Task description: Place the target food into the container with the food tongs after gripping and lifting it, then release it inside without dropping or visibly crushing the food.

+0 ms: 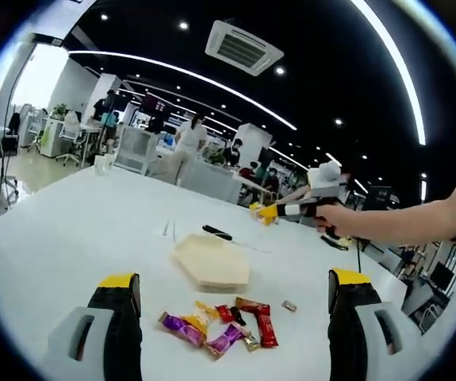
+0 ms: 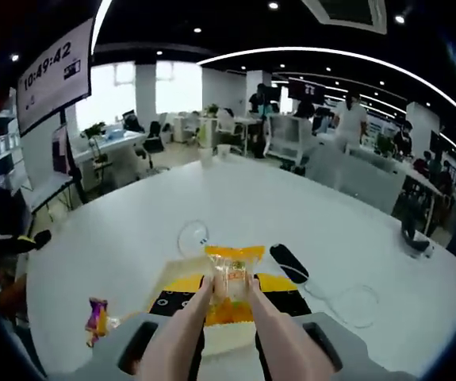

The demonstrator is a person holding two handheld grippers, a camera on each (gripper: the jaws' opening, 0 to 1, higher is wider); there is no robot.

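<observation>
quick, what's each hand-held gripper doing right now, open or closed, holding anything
Left hand-held gripper: open, empty.
Right hand-held gripper: closed on tongs pinching an orange snack packet.

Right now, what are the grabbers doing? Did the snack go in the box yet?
Left gripper open, hovering over the wrapped candies. Right gripper shut on tongs pinching the yellow snack packet. Packet raised above the container, not released. Nothing blocking.

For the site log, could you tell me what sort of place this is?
Probably an open-plan office: rows of desks with chairs, a ceiling air-conditioning vent among long strip lights, and a wall clock display.
</observation>
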